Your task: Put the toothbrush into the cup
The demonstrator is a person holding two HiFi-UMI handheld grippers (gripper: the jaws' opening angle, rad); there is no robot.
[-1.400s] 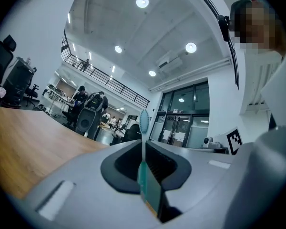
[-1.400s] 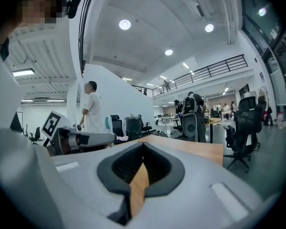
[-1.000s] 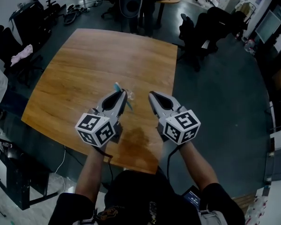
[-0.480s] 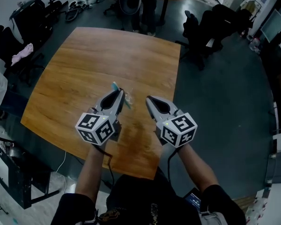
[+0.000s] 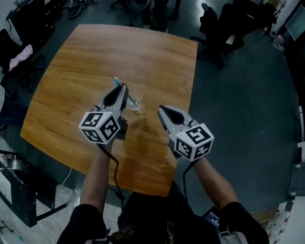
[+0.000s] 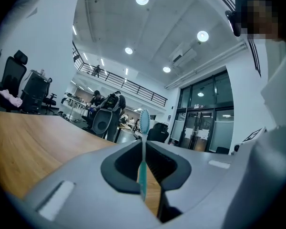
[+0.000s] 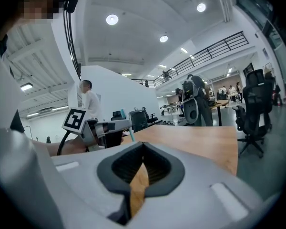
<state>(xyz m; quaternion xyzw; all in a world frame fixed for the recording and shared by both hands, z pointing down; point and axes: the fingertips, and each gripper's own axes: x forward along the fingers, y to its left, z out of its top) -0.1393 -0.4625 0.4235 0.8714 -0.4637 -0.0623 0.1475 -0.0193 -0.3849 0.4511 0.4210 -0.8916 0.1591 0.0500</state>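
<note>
A teal toothbrush (image 6: 143,151) stands upright between the pads of my left gripper (image 6: 144,144), which is shut on its handle, bristle head on top. In the head view the left gripper (image 5: 123,89) hovers over the middle of the wooden table (image 5: 81,60), and the toothbrush (image 5: 117,81) sticks out past its tips. A small clear cup (image 5: 135,105), hard to make out, sits on the table just right of those tips. My right gripper (image 5: 161,110) is shut and empty, a little right of the cup and nearer to me. The right gripper view catches the left gripper (image 7: 107,127) from the side.
The table's right edge (image 5: 192,70) is close to the right gripper. Office chairs (image 5: 229,19) stand beyond the table on the dark floor, and a person (image 7: 89,104) stands in the background. Dark equipment (image 5: 20,14) lines the far left.
My left gripper has carried the toothbrush forward and a bit left, its tips now beside and beyond the cup. The right gripper has sunk slightly and stays shut.
</note>
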